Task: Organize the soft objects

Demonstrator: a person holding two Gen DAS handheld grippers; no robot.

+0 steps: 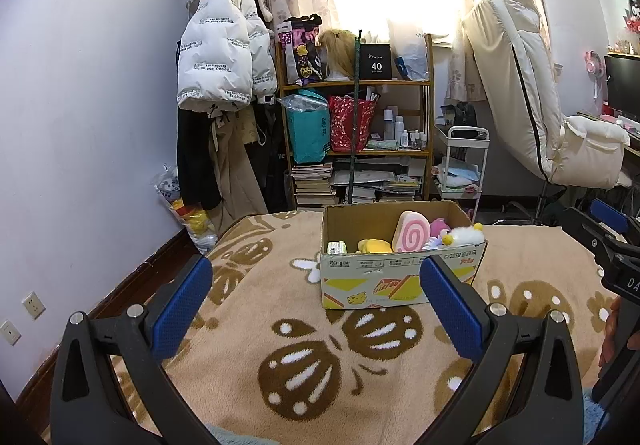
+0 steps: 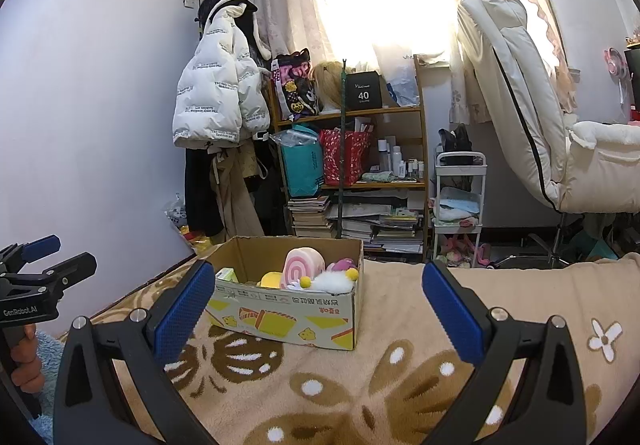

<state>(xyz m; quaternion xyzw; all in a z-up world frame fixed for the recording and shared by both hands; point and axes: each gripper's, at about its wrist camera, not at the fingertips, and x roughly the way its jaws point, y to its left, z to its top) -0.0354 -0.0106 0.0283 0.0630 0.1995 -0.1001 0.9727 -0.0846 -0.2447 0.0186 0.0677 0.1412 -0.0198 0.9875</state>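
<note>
Left gripper (image 1: 316, 285): jaws spread wide, blue pads well apart, nothing between them and nothing touched. It hangs above the blanket (image 1: 248, 325), aimed at the near wall of the cardboard box (image 1: 372, 285), short of it.

Right gripper (image 2: 318, 291): likewise spread wide and empty, over the blanket, the box ahead and to its left. Each gripper shows at the edge of the other's view, so the two are held side by side, near each other, both facing the box.

The box stands open-topped on the blanket, near the foot of the bed. Inside: a pink swirl plush (image 1: 412, 235) propped upright at centre, a yellow plush (image 1: 374, 245) low beside it, a white fluffy toy (image 1: 464, 235) with yellow pompoms leaning on the right rim, a magenta plush (image 1: 440, 225) behind, and a small pale packet (image 1: 337, 247) in the left corner; what it is I cannot make out.

Judgement: the soft items sit gathered in the box, none loose on the visible blanket, so the sorting looks largely done, or not yet unpacked; the frames do not settle which. The wide opening suits bulky plush. The white toy on the rim looks likeliest to tip out.

Beyond: a wooden shelf (image 1: 356, 117), a white jacket (image 1: 216, 57), a padded chair (image 1: 560, 133).
</note>
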